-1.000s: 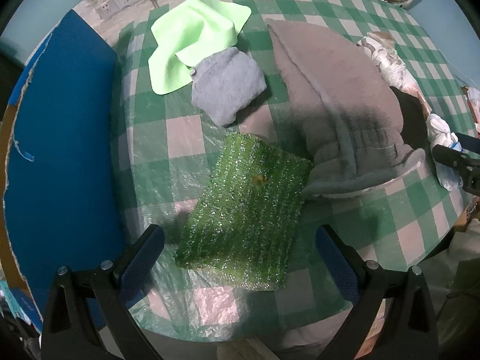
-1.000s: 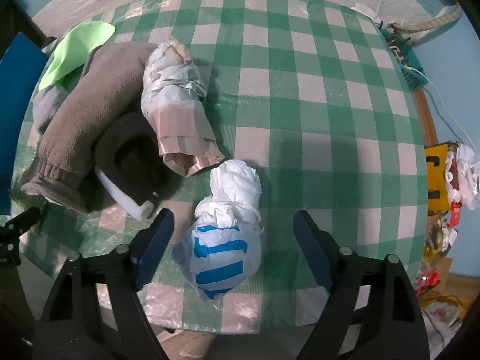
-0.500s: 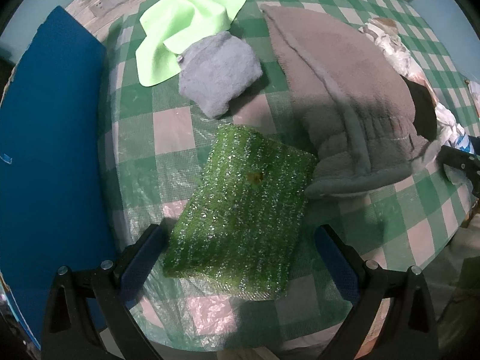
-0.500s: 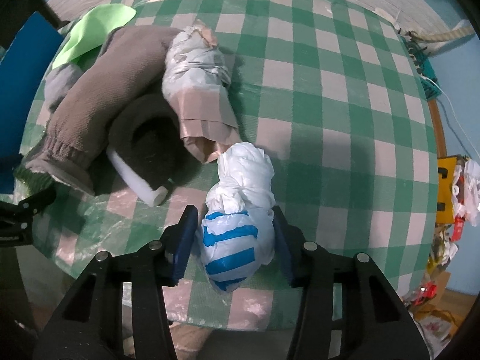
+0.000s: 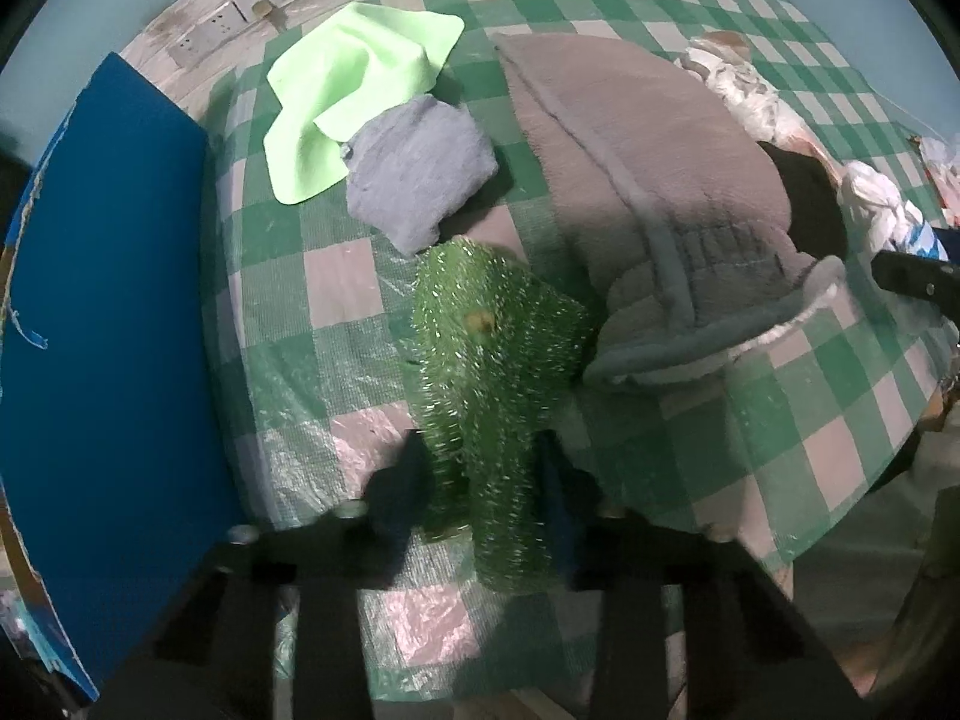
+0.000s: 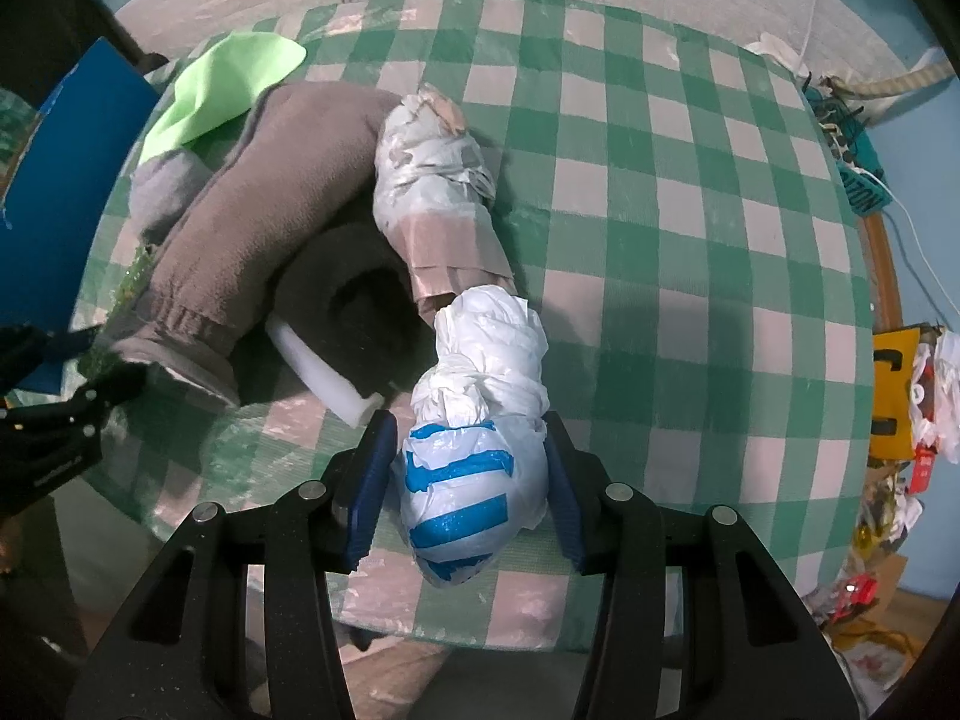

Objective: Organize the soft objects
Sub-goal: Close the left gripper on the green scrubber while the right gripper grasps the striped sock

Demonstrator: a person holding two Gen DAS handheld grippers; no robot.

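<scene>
Left gripper (image 5: 480,498) closing on green scrubber (image 5: 486,360) at table edge, pads apparently biting, right gripper (image 6: 468,480) clamping taped white bundle (image 6: 480,420); risk: thin mesh folding, slipping free on lift.

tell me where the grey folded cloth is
In the left wrist view, the grey folded cloth lies overlapping the lime cloth, left of the brown fleece.

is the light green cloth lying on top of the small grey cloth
No, the small grey cloth overlaps the near edge of the light green cloth, so the grey one is on top.
</scene>
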